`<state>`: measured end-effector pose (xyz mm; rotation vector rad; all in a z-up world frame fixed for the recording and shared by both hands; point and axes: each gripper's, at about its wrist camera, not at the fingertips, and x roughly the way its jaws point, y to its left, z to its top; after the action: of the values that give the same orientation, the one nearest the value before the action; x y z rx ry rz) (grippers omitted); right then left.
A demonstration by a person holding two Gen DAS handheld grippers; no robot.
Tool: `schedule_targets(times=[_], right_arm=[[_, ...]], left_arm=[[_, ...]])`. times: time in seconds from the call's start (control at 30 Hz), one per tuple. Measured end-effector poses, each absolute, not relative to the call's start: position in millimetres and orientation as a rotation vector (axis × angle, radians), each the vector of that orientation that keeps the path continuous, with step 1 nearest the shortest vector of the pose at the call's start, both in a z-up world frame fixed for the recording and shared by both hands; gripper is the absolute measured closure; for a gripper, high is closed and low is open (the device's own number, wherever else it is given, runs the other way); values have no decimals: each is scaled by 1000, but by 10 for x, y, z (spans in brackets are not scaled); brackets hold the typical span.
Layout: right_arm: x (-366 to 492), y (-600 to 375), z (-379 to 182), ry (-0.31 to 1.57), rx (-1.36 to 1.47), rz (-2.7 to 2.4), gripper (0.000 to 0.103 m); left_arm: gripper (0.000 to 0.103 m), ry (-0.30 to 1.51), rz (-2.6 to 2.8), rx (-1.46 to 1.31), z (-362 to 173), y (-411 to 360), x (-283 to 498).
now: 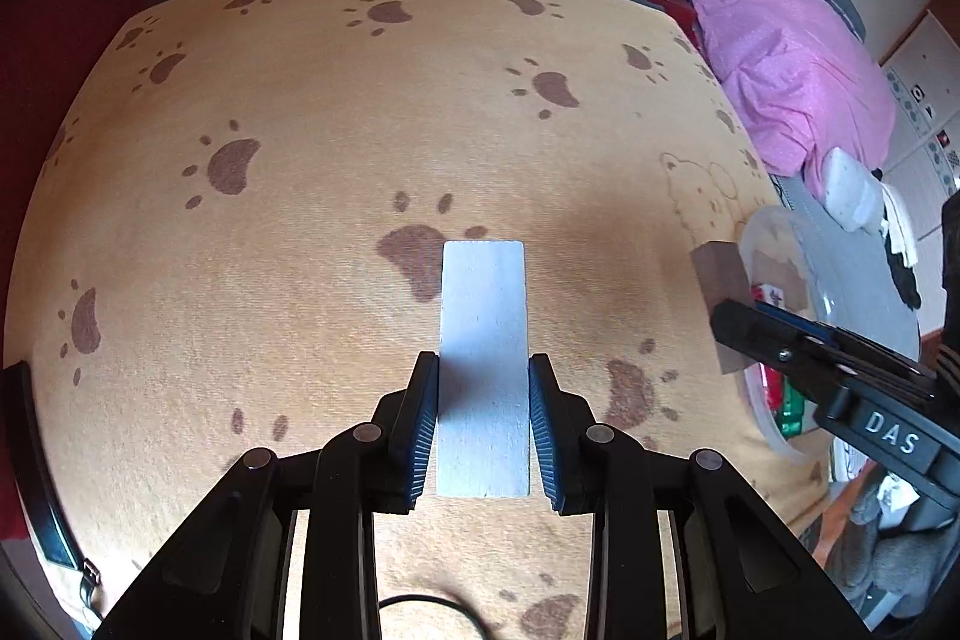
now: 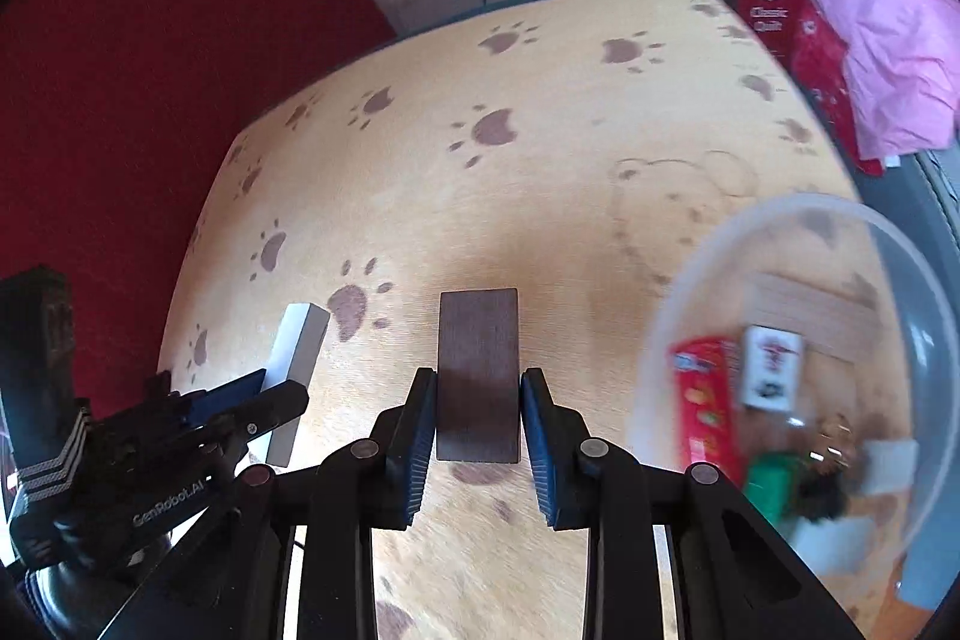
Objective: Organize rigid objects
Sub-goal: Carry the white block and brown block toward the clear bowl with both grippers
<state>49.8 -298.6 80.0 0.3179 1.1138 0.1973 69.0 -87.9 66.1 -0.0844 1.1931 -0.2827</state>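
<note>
A: What do the blocks look like, and where are they?

B: A flat white block (image 1: 483,370) and a dark brown block (image 2: 478,376), both long rectangles, held above the paw-print cloth (image 1: 330,130) on the desk.

A: And the tools?

B: The left tool (image 1: 483,388) is clenched on the white block, the right tool (image 2: 478,400) on the brown one.

A: Any containers?

B: A clear plastic bowl (image 2: 900,244) at the right holds a red packet (image 2: 702,400), a white card (image 2: 771,367) and something green (image 2: 771,484), blurred.

White block (image 1: 483,370), dark brown block (image 2: 477,375), orange cloth (image 1: 336,112) with brown paw prints, pink bedding (image 1: 786,64), red wall (image 2: 150,40)
</note>
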Motion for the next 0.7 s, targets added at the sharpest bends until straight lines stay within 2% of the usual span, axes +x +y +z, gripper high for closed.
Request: schedule_targets(times=[0.4, 0.57, 0.7], right_arm=[[286, -3772, 817, 1083, 392, 51, 73], [238, -4037, 784, 1069, 445, 18, 65], [161, -4156, 783, 1064, 443, 15, 64]], left_arm=[[73, 1176, -334, -42, 752, -1393, 540], [73, 1170, -342, -36, 778, -1559, 486], [73, 1162, -357, -25, 808, -1724, 441]])
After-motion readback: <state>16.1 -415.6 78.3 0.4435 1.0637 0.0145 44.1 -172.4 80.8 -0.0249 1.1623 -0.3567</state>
